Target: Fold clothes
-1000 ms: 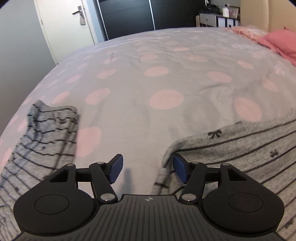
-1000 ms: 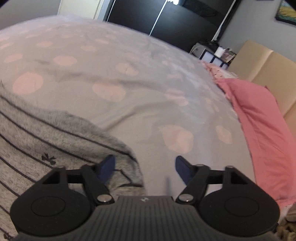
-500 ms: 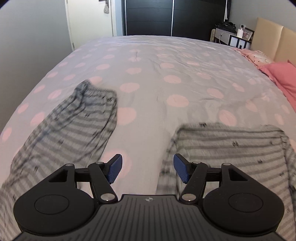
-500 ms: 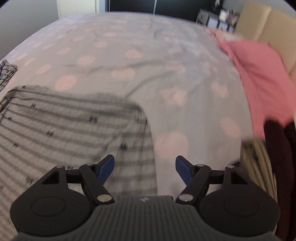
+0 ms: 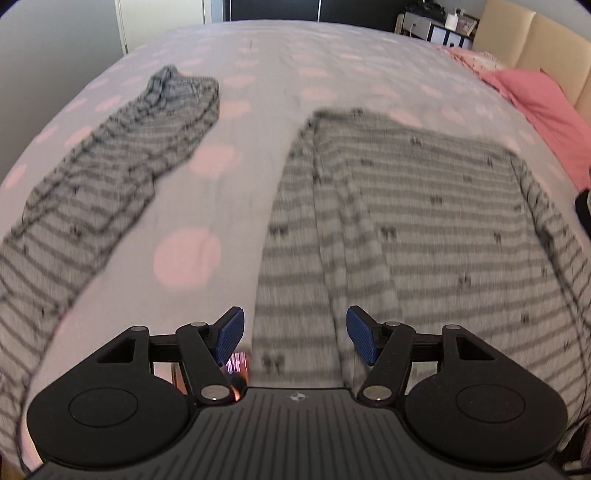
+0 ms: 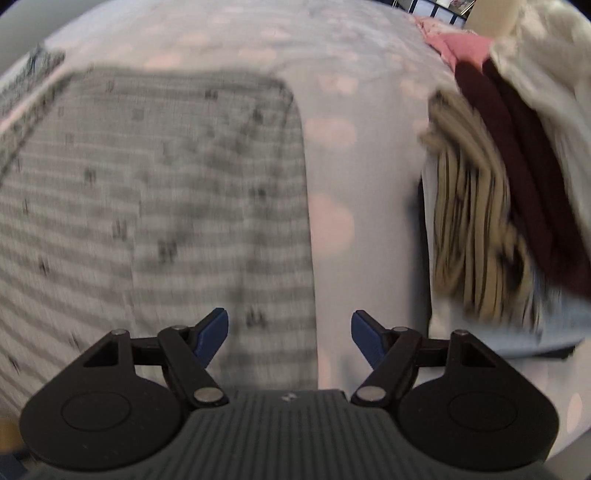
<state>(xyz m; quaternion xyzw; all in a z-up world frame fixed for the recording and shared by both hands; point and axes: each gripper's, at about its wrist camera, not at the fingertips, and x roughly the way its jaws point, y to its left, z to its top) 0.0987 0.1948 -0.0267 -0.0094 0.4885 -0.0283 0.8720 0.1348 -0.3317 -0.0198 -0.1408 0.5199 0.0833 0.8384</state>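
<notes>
Left wrist view: my left gripper (image 5: 294,334) and right gripper (image 6: 289,334) gape empty over the soft, light striped top (image 5: 424,221); I'd pinch its near hem.

Bedroom, bed filling most of my view.

I see a grey duvet (image 5: 280,92) with pink dots, a pink pillow (image 5: 539,96) at its right edge against a beige padded headboard (image 5: 532,37), a white door (image 5: 162,18) and dark wardrobe (image 5: 273,9) beyond the far edge, and a low shelf unit (image 5: 432,27) in the far right corner.
</notes>
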